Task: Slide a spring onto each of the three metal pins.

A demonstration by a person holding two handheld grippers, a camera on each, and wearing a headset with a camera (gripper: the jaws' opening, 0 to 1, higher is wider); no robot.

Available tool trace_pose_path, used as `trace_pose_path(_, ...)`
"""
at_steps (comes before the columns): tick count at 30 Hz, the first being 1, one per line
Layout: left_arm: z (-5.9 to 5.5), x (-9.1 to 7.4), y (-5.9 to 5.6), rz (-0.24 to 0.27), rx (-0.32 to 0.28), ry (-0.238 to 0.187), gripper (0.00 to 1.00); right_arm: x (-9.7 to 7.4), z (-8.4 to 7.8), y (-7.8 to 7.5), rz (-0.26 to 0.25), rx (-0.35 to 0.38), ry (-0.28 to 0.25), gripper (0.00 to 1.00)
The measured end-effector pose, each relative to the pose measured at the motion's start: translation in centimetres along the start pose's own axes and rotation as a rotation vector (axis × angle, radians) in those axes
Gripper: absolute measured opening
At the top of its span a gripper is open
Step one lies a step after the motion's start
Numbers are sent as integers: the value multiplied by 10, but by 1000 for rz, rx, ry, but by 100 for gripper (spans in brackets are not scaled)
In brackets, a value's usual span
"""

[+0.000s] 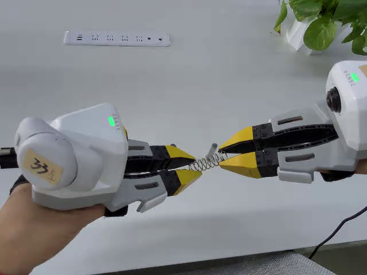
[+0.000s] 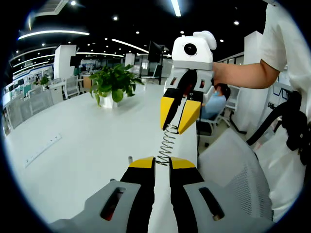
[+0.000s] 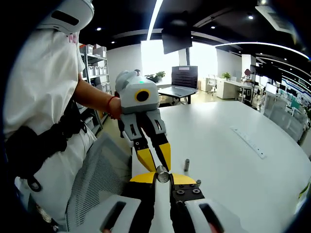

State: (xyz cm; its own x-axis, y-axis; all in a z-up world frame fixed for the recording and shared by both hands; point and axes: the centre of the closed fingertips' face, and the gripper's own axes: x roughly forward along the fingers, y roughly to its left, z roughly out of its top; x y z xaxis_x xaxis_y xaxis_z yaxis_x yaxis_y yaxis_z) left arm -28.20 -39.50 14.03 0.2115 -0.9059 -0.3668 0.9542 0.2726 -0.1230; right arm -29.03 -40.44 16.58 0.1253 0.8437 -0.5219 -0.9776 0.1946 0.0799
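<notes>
Stretching across mid-frame, the spring (image 1: 207,161) was clamped at its ends by the left gripper (image 1: 198,165) and right gripper (image 1: 221,156) above a white table (image 1: 229,80). A metal pin (image 1: 213,148) stood just behind, a power strip (image 1: 116,38) upper left, a plant (image 1: 327,20) upper right, an open office (image 3: 233,80) beyond.

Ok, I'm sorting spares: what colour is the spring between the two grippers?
Silvery bare metal; the spring shows best in the head view.
</notes>
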Motion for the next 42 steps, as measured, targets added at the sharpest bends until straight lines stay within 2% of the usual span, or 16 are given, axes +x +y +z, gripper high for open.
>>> trace_pose_path(13,2,2,-8,-32,13,-8,7,0,13,2,9,-20,-20,6)
trace_pose_path(24,4,3,-13,-51,8,-18,6,3,21,6,18,-39,-16,6)
trace_pose_path(42,3,3,-15,-48,-11,-42,6,4,22,8,39,-37,20,8)
